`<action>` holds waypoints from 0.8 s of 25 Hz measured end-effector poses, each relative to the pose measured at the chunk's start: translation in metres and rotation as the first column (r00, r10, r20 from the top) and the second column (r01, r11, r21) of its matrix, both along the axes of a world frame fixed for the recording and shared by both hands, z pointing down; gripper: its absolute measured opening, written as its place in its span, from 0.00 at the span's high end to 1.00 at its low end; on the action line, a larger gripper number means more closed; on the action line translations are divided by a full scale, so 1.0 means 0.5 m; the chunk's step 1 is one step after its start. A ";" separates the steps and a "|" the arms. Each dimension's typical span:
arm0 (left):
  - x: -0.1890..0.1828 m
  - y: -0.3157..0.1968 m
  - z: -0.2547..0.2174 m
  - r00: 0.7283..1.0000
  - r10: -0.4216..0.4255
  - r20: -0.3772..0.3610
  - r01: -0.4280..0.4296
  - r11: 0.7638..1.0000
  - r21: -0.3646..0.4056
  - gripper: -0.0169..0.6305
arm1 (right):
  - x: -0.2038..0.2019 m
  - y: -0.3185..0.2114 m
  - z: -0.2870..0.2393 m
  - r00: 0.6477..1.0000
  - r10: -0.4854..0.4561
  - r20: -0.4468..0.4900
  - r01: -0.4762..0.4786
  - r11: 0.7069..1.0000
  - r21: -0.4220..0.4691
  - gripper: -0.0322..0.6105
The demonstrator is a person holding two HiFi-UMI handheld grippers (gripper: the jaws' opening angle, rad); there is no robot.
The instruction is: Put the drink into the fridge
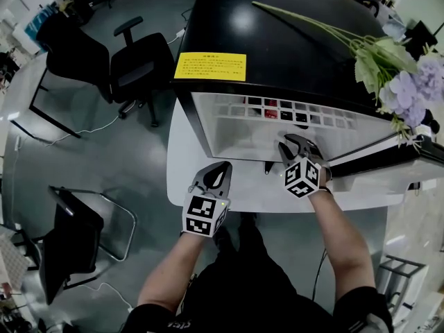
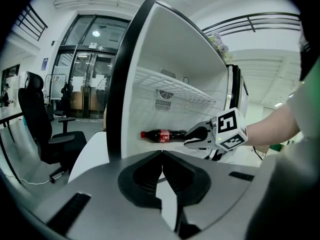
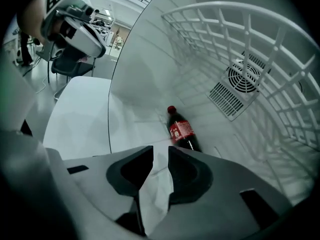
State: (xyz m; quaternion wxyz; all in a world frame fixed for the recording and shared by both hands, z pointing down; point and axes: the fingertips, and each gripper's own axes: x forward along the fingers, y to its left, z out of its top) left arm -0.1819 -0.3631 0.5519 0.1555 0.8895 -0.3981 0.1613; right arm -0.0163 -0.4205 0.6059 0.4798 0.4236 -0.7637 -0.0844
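The cola bottle lies on its side on the fridge floor, just past my right gripper, whose 2 jaws stand slightly apart, empty. My left gripper is closed on nothing. Placement looks done; next I'd back out without nudging it.

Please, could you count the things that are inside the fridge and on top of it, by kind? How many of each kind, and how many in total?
Cola bottle: 1
Wire shelf: 1
Bunch of flowers: 1
Yellow label: 1
Total: 4
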 end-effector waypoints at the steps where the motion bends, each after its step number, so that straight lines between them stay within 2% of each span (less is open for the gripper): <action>1: -0.001 0.003 -0.003 1.000 0.000 -0.001 0.000 1.000 -0.002 0.95 | -0.005 0.005 -0.005 1.000 0.003 0.014 -0.003 1.000 0.001 0.79; 10: -0.041 0.030 -0.065 1.000 -0.014 0.002 0.014 1.000 0.026 0.95 | -0.047 0.087 -0.063 0.991 0.025 0.130 -0.025 1.000 -0.004 0.81; 20: -0.139 0.109 -0.145 0.999 -0.041 -0.013 0.042 0.998 0.055 0.95 | -0.108 0.230 -0.141 0.967 0.084 0.241 -0.082 0.996 -0.019 0.82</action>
